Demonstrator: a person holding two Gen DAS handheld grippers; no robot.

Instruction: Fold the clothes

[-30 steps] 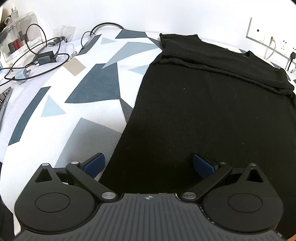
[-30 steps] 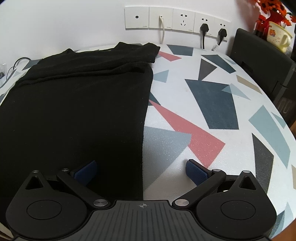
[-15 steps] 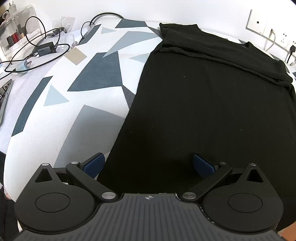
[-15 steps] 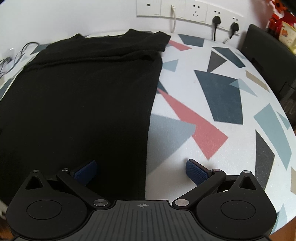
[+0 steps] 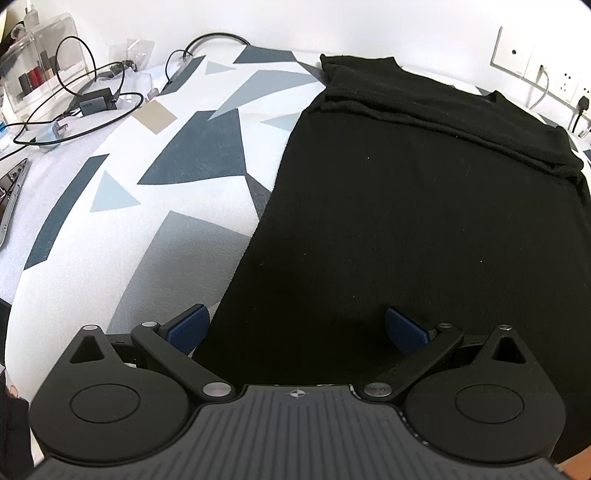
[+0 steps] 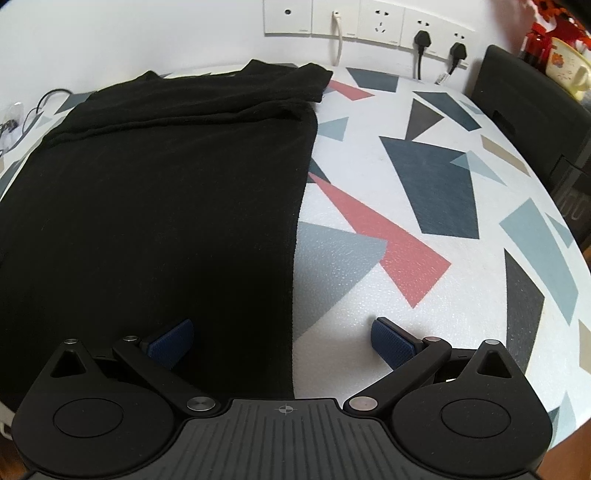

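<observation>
Left wrist view: we see the white tablecloth with grey, blue and red shapes under a flat black knit garment.
Only here, black cables; the right view alone shows white wall sockets. Our left gripper and right gripper gape over its edges.

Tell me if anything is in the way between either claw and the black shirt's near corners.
Nothing visible. The left claw and right claw are open, each straddling a side edge of the black shirt, which lies flat on the patterned table cover. The cables lie well off to the left.
</observation>
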